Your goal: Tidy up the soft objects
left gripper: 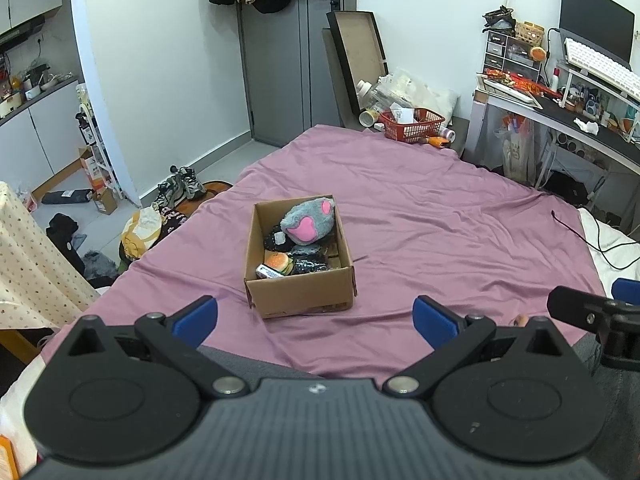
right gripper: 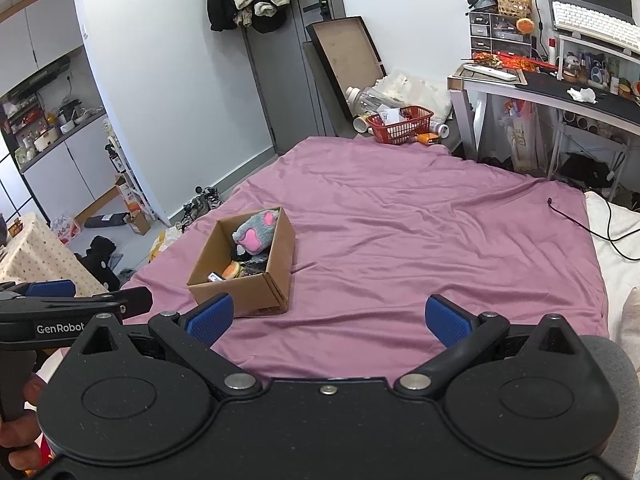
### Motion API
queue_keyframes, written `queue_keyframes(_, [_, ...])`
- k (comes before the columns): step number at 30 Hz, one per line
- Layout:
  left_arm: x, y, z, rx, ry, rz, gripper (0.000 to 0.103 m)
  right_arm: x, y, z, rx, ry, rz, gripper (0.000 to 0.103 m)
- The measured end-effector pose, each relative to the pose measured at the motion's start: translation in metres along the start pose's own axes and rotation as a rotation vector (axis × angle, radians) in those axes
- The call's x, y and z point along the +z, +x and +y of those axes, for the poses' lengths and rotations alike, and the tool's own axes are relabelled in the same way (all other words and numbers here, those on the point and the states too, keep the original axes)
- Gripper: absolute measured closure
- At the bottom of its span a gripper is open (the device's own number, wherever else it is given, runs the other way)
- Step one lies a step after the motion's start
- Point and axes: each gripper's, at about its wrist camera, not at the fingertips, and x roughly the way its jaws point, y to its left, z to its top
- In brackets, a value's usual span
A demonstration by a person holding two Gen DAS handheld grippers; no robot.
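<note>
Left gripper [left gripper: 315, 322]: blue pads spread wide, nothing between them, held low over the near edge of the bed. Right gripper [right gripper: 330, 320]: same, pads wide apart, nothing held. The two sit side by side; the right one shows at the right edge of the left wrist view, the left one at the left edge of the right wrist view, with a hand [right gripper: 18, 436] on its handle.

Cardboard box [left gripper: 300, 280] sits open on the purple bedsheet [left gripper: 440, 220], left of the bed's middle, ahead of both grippers and apart from them. In the right wrist view the left pad overlaps the box's near wall; contact can't be told.

Inside the box:
- grey plush paw [left gripper: 308, 222] with pink pads, at the far end, poking above the rim
- burger toy [left gripper: 279, 263] near the front wall
- dark soft items [left gripper: 308, 265] beside and behind the burger, type unclear
- small white-labelled item [left gripper: 266, 271] at the front left corner, can't identify

Rest of the sheet is wrinkled; a black cable [left gripper: 576, 232] trails across its right side. Red basket [left gripper: 412, 123] sits at the far end of the bed, beside the desk [left gripper: 560, 110]. Shoes [left gripper: 182, 188] are on the floor left of the bed.
</note>
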Motion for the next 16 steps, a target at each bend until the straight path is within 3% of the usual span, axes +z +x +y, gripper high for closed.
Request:
queue_keyframes(7, [-0.001, 0.006, -0.003, 0.004, -0.002, 0.005, 0.000, 0.003, 0.007, 0.000, 0.004, -0.005, 0.000, 0.000])
queue_keyframes(16, [0.005, 0.006, 0.002, -0.026, -0.043, -0.067, 0.000, 0.007, 0.020, 0.002, -0.026, -0.014, -0.009, 0.000])
